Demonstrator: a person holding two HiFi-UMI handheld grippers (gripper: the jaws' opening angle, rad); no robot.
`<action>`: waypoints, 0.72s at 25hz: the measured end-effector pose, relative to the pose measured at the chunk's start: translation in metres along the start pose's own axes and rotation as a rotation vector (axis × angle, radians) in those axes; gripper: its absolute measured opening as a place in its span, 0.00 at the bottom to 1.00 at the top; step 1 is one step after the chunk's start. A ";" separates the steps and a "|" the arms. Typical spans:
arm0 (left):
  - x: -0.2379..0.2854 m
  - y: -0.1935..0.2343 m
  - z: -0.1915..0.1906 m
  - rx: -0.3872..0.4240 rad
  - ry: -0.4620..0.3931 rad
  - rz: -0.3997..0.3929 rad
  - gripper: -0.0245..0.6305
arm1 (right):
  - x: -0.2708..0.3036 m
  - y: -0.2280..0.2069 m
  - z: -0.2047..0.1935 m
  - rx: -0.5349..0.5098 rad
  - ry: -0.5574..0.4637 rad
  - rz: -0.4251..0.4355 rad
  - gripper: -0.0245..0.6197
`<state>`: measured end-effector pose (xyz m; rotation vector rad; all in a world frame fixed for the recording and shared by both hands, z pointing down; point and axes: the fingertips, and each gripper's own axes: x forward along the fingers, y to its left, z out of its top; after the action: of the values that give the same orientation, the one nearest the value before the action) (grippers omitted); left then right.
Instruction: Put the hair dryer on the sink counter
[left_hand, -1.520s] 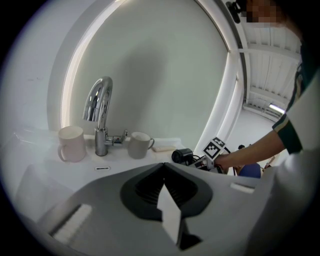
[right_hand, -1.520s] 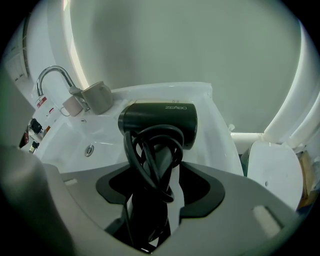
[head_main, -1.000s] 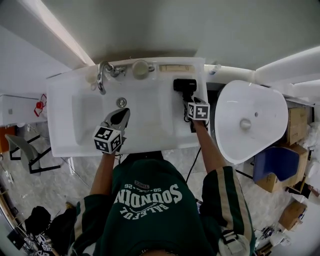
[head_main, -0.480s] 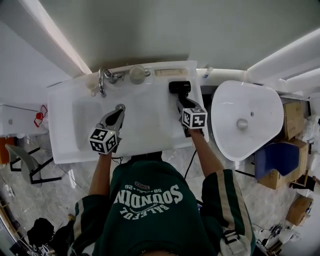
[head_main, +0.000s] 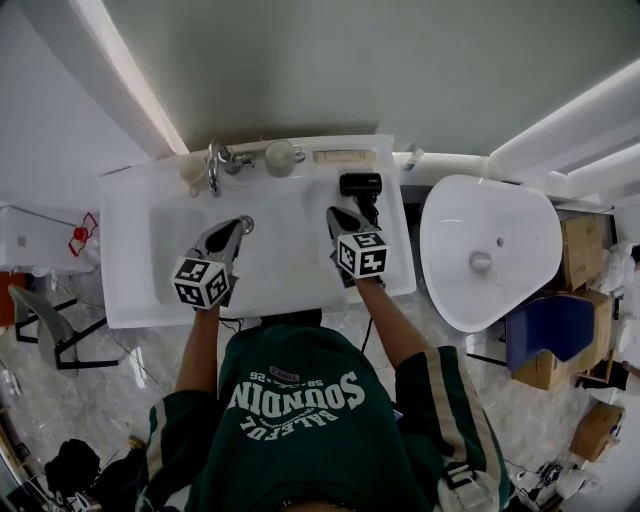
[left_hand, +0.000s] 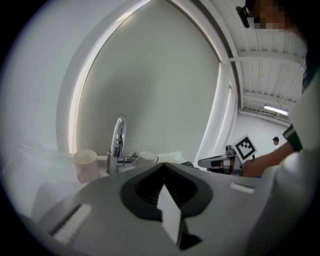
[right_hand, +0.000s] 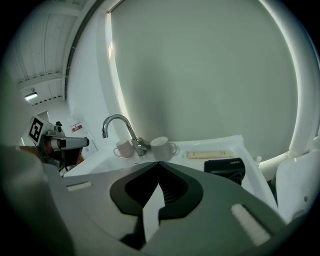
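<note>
Seen from above, both my arms stretch forward over the sink counter (head_main: 130, 295), each hand behind its marker cube. My left gripper (head_main: 240, 226) hangs over the basin (head_main: 175, 240), angled up and to the right, its tips close to the drain. My right gripper (head_main: 333, 213) hovers over the right part of the counter, pointing toward the back wall. The hair dryer (head_main: 360, 185) lies on the counter near the back right corner, just beyond my right tips and out of my grasp. Along the back edge a faucet (head_main: 214, 165) stands between two cups, one to its left (head_main: 192, 172) and one to its right (head_main: 281, 157), with a pale flat bar (head_main: 340, 156) further right. A second white bowl (head_main: 485, 250) sits beside the counter on the right. In the left gripper view my jaws are pressed together and pinch nothing. The faucet and both cups stand ahead of them, and my other gripper shows at the right. I cannot tell what the cups hold. In the right gripper view my jaws have just been closing and now meet at the tips, with nothing between them. The hair dryer rests on the counter ahead and to the right of them, beside the pale bar.
</note>
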<state>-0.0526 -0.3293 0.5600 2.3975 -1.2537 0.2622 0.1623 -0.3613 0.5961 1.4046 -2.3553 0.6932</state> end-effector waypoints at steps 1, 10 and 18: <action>-0.001 0.001 0.001 0.000 -0.004 0.001 0.11 | 0.001 0.008 0.001 -0.004 -0.010 0.013 0.05; -0.005 0.007 0.012 0.009 -0.042 0.016 0.11 | -0.010 0.055 0.044 -0.078 -0.167 0.104 0.05; -0.003 0.008 0.018 0.018 -0.055 0.017 0.11 | -0.017 0.063 0.066 -0.102 -0.211 0.118 0.05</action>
<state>-0.0612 -0.3395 0.5454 2.4253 -1.3011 0.2150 0.1132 -0.3594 0.5168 1.3634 -2.6136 0.4666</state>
